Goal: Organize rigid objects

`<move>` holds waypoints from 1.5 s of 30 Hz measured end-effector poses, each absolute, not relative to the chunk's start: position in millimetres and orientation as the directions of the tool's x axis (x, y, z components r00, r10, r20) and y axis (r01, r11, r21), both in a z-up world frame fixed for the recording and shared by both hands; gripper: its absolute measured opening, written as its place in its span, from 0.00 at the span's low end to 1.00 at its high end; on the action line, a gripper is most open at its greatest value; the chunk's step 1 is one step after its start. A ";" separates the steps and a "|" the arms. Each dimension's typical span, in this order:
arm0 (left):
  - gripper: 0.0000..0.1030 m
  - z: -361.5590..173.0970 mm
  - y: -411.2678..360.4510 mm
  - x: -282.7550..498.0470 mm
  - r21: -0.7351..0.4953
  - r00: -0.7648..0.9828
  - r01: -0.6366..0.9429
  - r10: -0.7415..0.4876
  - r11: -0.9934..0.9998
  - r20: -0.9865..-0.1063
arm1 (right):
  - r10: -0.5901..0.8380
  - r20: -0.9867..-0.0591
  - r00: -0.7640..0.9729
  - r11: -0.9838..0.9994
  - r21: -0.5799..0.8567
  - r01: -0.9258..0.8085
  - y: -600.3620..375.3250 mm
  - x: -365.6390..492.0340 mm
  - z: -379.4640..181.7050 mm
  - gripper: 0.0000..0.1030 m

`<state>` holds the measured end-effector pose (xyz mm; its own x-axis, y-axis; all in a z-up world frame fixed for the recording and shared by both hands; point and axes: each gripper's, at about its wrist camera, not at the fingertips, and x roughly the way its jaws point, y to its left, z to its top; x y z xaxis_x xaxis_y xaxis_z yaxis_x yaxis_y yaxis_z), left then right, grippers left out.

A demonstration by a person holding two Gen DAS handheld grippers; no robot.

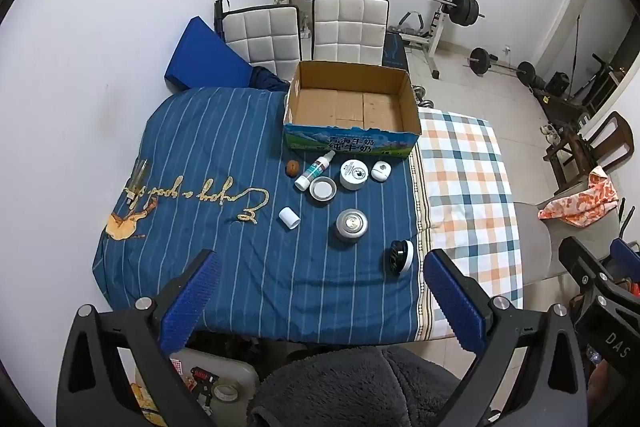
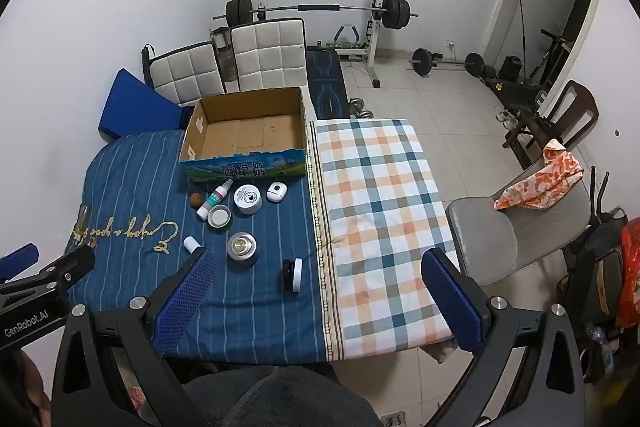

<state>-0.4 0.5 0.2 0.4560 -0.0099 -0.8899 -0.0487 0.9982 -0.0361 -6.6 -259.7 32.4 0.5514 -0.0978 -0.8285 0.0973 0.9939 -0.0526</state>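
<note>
Nothing packed yet: empty cardboard box (image 1: pixel 352 107) on the bench, small jars and bottles (image 1: pixel 352 175) scattered just before it, left gripper (image 1: pixel 320 291) and right gripper (image 2: pixel 320 291) both wide, holding nothing

counter (image 1: pixel 240 267): covered by a blue striped cloth (image 1: pixel 224 147) and a plaid cloth (image 1: pixel 464 179)
far edge: open cardboard box (image 1: pixel 352 143)
before the box: walnut (image 1: pixel 292 169), spray bottle (image 1: pixel 315 171), lid (image 1: pixel 323 188), white jar (image 1: pixel 354 174), small white case (image 1: pixel 380 171)
nearer: white cap (image 1: pixel 289 217), metal tin (image 1: pixel 351 225), black-and-white jar (image 1: pixel 401 255) on its side
left edge: glass (image 1: pixel 137 183)

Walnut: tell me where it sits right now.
The walnut lies on the blue striped cloth, just left of the spray bottle, in front of the cardboard box.
</note>
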 end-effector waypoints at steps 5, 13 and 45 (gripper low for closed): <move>1.00 0.8 -3.0 -2.3 -0.035 0.465 -0.045 -0.010 0.998 -0.885 | -0.103 -0.826 0.555 0.993 -0.053 0.106 -260.3 -7.1 32.6 1.00; 1.00 -1.8 -6.2 -2.9 -0.036 0.467 -0.047 -0.010 0.998 -0.884 | -0.102 -0.825 0.555 0.993 -0.055 0.100 -261.0 -6.9 30.7 1.00; 1.00 0.5 -14.7 5.1 -0.030 0.464 -0.032 -0.012 0.999 -0.886 | -0.098 -0.826 0.555 0.994 -0.049 0.103 -267.5 1.7 31.1 1.00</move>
<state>5.1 -14.7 0.5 0.4642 -0.0122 -0.8857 -0.0318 0.9990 -0.0305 1.7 -267.5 31.1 0.5551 -0.0977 -0.8260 0.1027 0.9935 -0.0485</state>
